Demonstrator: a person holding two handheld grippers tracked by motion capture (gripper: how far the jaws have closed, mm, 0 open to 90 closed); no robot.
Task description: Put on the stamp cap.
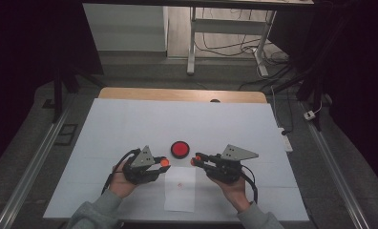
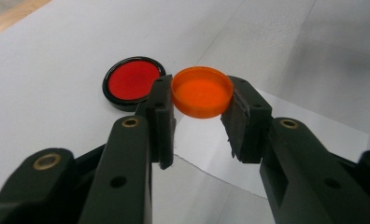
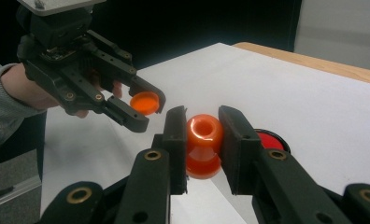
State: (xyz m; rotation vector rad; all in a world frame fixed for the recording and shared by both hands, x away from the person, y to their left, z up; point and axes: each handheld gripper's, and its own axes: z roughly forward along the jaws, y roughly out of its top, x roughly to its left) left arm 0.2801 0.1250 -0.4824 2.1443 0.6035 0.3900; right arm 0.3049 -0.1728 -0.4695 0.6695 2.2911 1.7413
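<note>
i have the left gripper (image 1: 164, 162) pinching an orange cap (image 2: 202, 91) by its rim, hollow side facing the camera in the left gripper view. the right gripper (image 1: 194, 161) is clamped on a small orange bottle (image 3: 203, 144), its open mouth up between the jaws. both hang just above the white table (image 1: 120, 124), over a paper sheet (image 1: 180, 188) at 6 o'clock from the red dish (image 1: 180, 149), which sits near the table's middle. cap and bottle are near each other but apart, cap at 9 o'clock of the bottle in the high view. as i judge it, the step is joining them, though i can't rule out that they're being parted. to do it well i'd keep the bottle steady, turn the cap's hollow toward the mouth, line up the axes, then close in slowly.
</note>
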